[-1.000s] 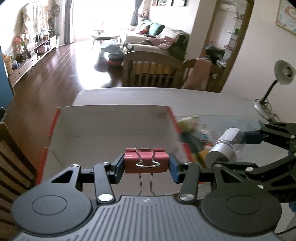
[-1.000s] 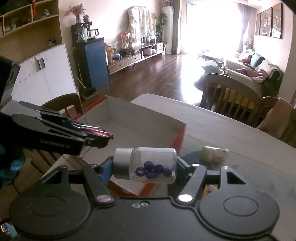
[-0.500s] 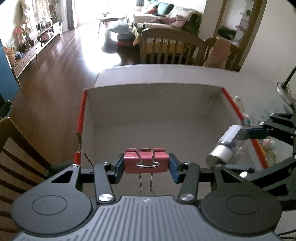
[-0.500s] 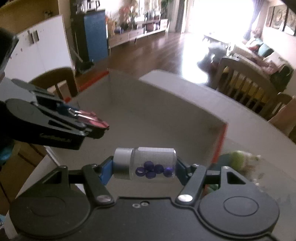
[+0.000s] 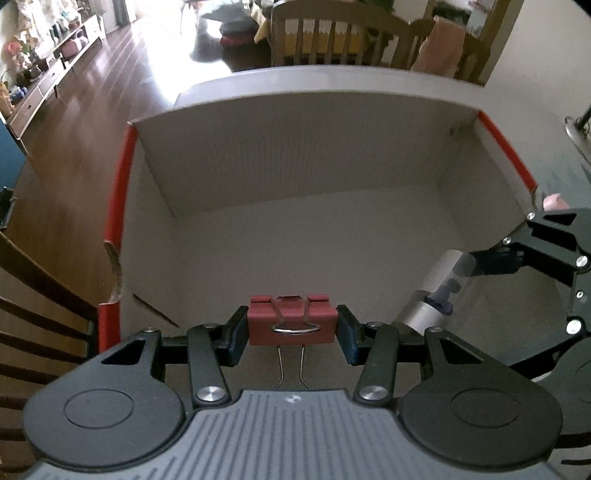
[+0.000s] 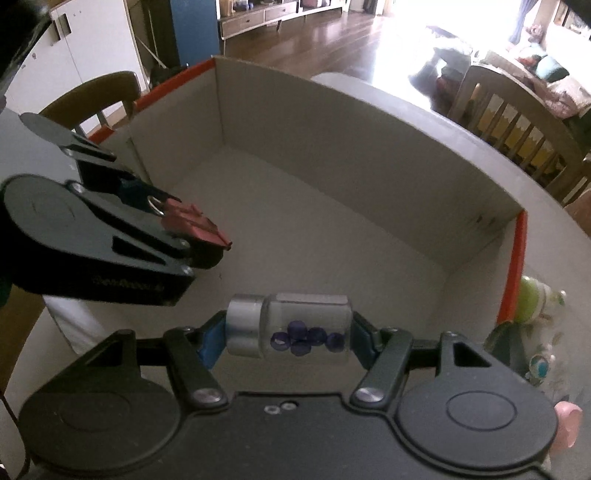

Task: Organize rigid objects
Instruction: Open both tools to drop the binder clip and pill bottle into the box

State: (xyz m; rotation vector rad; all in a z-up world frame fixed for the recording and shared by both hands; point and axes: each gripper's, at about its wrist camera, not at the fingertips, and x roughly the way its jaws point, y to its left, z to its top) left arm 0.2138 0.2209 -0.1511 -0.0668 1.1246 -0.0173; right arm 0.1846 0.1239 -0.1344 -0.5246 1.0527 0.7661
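My left gripper (image 5: pixel 291 325) is shut on a red binder clip (image 5: pixel 292 320) and holds it over the near part of an open cardboard box with red edges (image 5: pixel 303 162). My right gripper (image 6: pixel 288 326) is shut on a clear jar with a silver cap and blue beads inside (image 6: pixel 291 325), also held over the box (image 6: pixel 332 155). The jar shows at the right of the left wrist view (image 5: pixel 437 295). The left gripper and its clip (image 6: pixel 192 221) show at the left of the right wrist view. I see nothing lying on the box floor.
Small toys and a green and white object (image 6: pixel 535 295) lie on the table right of the box. Wooden chairs stand behind the table (image 5: pixel 332 33) and at the left (image 6: pixel 99 96). A lamp base (image 5: pixel 580 129) sits far right.
Both grippers have moved forward and tilted down over the box, so its inside now fills both views. Each grip is unchanged.
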